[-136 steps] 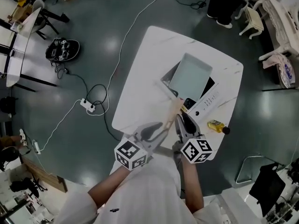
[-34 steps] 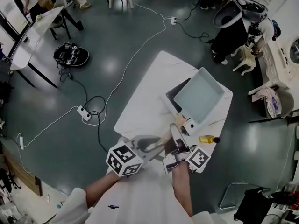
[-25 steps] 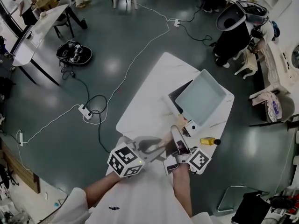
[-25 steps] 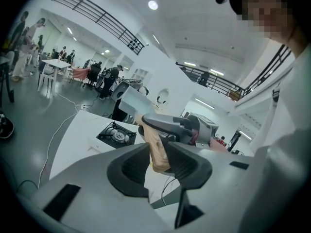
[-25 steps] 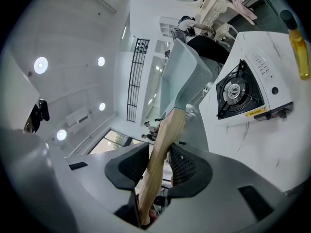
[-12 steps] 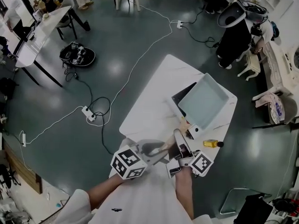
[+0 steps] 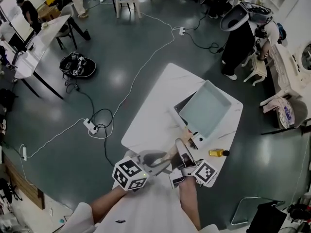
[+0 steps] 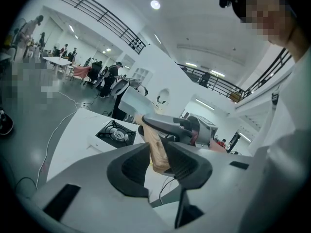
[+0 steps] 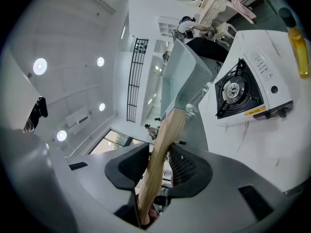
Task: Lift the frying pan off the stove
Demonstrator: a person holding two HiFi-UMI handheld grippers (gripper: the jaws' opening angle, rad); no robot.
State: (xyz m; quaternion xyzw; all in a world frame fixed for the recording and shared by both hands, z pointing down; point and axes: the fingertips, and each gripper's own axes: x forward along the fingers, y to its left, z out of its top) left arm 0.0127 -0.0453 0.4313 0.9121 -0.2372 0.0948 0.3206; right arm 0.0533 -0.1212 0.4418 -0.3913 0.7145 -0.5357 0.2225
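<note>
A square pale-green frying pan (image 7: 204,108) with a long wooden handle (image 7: 184,131) hangs tilted above the black-topped gas stove (image 7: 181,102), clear of the burner (image 9: 234,92). Both grippers hold the handle. My right gripper (image 7: 181,143) is shut on its middle, and the wood (image 9: 163,147) runs up between the jaws to the pan (image 9: 187,79). My left gripper (image 7: 166,158) is shut on the butt end of the handle (image 8: 158,152), just behind the right gripper (image 8: 182,126). From there the stove (image 8: 115,133) lies below and to the left on the table.
The stove stands on a white marble table (image 7: 150,115). A yellow bottle (image 7: 217,153) lies near the table's right edge, beside the stove's control panel (image 9: 265,69). Cables and a power strip (image 7: 91,126) lie on the dark floor to the left.
The pan stays up over the stove with both grippers on its handle. Only the head view has drifted a little. Several seconds ago the pan sat lower, closer to the stove top.
</note>
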